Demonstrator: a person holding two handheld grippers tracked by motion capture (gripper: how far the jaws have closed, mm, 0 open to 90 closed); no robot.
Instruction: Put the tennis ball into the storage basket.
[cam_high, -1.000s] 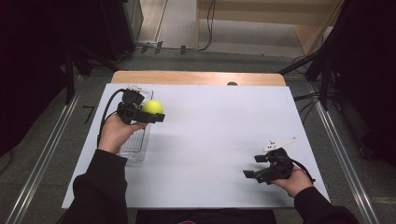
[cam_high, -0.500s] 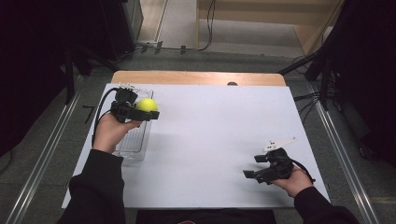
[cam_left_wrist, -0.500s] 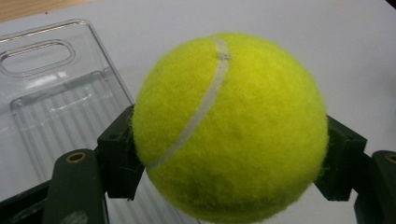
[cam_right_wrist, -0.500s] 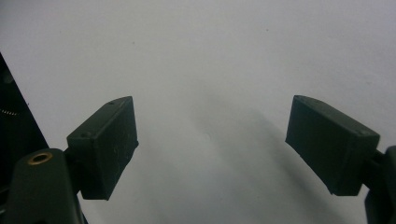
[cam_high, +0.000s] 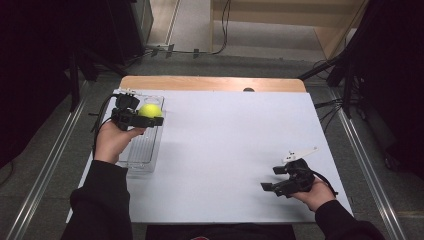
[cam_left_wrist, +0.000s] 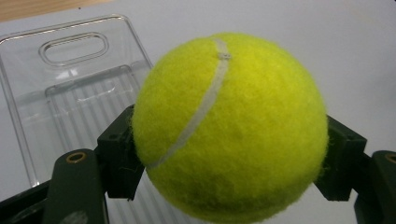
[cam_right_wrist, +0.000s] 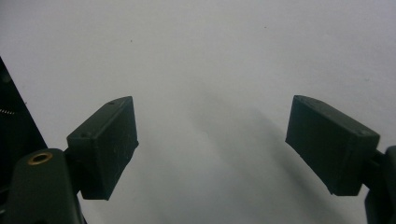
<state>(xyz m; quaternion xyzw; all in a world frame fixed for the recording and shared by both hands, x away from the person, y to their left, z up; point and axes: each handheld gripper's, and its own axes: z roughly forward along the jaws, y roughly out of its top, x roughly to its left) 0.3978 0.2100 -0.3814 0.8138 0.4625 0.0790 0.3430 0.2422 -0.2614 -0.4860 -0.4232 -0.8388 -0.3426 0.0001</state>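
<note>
A yellow-green tennis ball (cam_high: 149, 110) (cam_left_wrist: 229, 126) is clamped between the jaws of my left gripper (cam_high: 150, 116) (cam_left_wrist: 231, 156), held above the far end of a clear plastic tray (cam_high: 141, 150) (cam_left_wrist: 70, 79) at the table's left side. The tray looks bare inside, with a handle slot at its far end. My right gripper (cam_high: 267, 187) (cam_right_wrist: 212, 149) rests low near the front right of the white table top (cam_high: 235, 135), its jaws wide apart with nothing between them.
A wooden strip (cam_high: 210, 83) runs along the table's far edge. Metal rails (cam_high: 45, 175) flank both sides of the table. Cables (cam_high: 200, 50) lie on the floor beyond the far edge.
My left gripper has carried the ball leftward and slightly away, from beside the tray to over its far end. The right gripper has stayed put.
</note>
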